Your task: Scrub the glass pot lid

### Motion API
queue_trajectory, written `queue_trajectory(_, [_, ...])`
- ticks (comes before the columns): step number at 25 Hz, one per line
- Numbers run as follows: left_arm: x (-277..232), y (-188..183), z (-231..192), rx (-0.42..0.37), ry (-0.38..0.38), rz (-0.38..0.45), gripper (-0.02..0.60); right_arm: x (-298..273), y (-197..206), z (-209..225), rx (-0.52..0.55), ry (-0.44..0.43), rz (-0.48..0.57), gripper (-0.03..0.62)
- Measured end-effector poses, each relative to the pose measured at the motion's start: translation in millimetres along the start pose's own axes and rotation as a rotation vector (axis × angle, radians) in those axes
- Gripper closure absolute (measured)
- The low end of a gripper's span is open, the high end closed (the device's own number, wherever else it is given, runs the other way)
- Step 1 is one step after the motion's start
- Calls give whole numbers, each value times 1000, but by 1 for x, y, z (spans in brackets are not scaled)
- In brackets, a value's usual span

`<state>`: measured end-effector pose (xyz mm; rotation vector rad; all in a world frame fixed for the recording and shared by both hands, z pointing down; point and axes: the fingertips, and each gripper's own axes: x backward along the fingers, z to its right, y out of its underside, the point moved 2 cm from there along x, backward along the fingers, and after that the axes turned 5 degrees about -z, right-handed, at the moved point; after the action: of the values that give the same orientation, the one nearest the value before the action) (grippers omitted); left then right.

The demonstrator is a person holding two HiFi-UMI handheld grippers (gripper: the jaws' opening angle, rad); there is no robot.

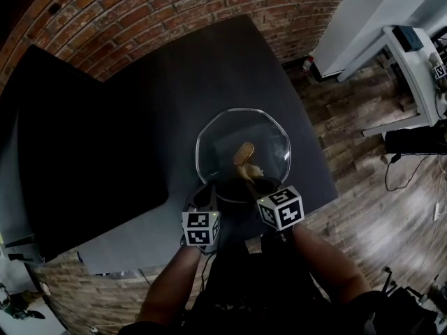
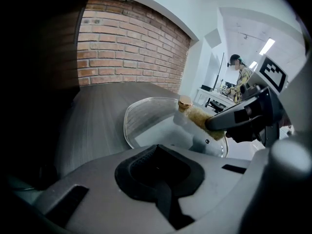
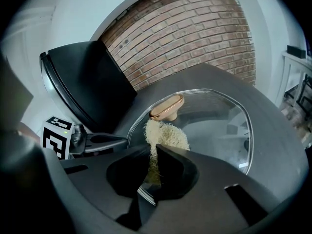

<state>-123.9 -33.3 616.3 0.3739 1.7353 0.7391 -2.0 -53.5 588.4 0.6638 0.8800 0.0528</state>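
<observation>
Head view: I am looking steeply down on the glass pot lid (image 1: 272, 142). It lies flat, knob up, on the dark grey table (image 1: 174, 96), close to the table's near edge and just ahead of both grippers.
Knob: the copper-coloured knob (image 3: 166, 107) is oblong and sits at the lid's middle.
Left gripper: the left gripper (image 2: 157, 152) is at the lid's near-left rim. In the left gripper view its jaws are drawn together, with only a thin seam between the pads. The rim runs in behind them, so I read it as pinching the rim, though the contact itself is hidden from me.
Right gripper: the right gripper (image 3: 155, 152) reaches over the near rim. Its jaws are clamped on a pale fibrous scrubber (image 3: 168, 135), and some of the fibre shows in the narrow gap between the pads.
Scrubber: its free end spreads out on the glass and touches the near side of the knob.
Grippers together: they sit side by side with their marker cubes near each other but not touching.
Surroundings: a black board (image 1: 77, 152) covers the table's left side, and a brick wall (image 1: 140, 12) stands behind the table. To the right is a wooden floor (image 1: 363, 187) with a white desk (image 1: 412, 61) well off to that side.
</observation>
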Motion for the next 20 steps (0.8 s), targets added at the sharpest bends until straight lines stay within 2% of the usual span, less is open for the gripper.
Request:
queue_trajectory(8, [-2,0,2,-8,-3,1,549,10,-12,28,24,39,3,553])
queue_trajectory(20, [-3,0,2,2,-9,1,549,17,-37,75,3,88,24,553])
